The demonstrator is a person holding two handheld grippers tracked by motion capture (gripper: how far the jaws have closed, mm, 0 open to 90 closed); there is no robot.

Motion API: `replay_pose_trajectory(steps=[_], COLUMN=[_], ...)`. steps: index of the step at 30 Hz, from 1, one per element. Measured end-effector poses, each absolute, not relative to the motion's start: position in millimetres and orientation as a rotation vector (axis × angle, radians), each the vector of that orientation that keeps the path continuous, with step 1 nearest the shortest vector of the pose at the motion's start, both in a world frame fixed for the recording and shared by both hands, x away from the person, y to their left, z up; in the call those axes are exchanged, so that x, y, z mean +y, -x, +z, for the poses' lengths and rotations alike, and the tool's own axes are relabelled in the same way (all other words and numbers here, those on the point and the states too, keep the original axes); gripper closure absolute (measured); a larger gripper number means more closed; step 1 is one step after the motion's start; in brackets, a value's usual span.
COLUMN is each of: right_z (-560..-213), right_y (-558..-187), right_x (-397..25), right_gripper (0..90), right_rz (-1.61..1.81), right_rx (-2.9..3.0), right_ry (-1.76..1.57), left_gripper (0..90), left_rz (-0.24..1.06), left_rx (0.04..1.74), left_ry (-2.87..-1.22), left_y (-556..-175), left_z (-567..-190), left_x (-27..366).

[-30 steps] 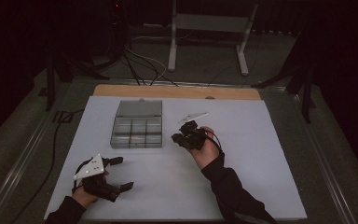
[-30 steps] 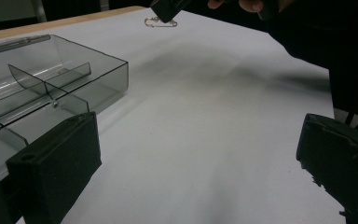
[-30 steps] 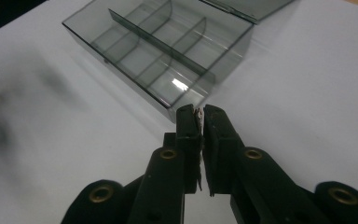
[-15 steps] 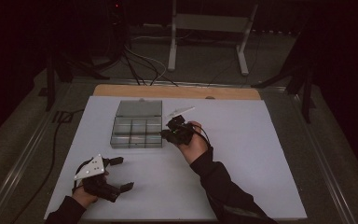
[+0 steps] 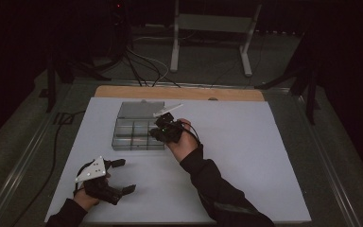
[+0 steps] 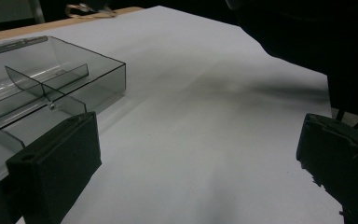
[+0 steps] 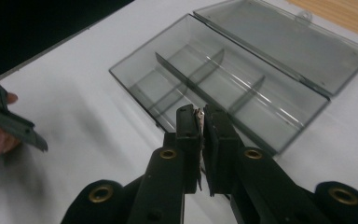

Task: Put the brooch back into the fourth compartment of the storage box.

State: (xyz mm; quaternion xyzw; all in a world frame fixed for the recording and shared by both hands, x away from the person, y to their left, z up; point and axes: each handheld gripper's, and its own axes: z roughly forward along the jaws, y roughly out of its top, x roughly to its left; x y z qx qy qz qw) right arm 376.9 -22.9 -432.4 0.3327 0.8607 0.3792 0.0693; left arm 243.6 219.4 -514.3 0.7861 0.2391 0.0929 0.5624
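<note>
Two black blocky tools [image 5: 123,176] [image 5: 157,134], clear rectangular divided plastic box [image 5: 132,135], lid flat open

White table [image 5: 246,156]: right half bare, open from front edge to back edge. Clear compartment box [image 5: 137,127] sits left of centre toward the back edge, lid [image 7: 284,42] open flat behind it. Right gripper [image 5: 163,131] hangs at the box's right end, forearm slanting in from the front edge. Left gripper [image 5: 116,178] near front-left corner; bare strip between it and the box.
</note>
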Motion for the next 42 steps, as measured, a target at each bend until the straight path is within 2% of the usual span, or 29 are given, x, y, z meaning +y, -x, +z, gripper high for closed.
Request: replay_pose_trajectory(steps=[13, 42], right_z=[-430, -452], right_y=[-387, -405], right_x=[14, 83], right_gripper=[85.4, 84.8], right_rz=[1.130, 1.064], right_rx=[2.619, 2.708], right_ry=[-0.958, -0.908], left_gripper=[1.3, 1.3], left_rz=[0.211, 0.207], left_rx=[0.560, 0.557], left_ry=[-1.846, -1.833], left_y=[-244, -245], left_z=[-514, -513], left_x=[219, 220])
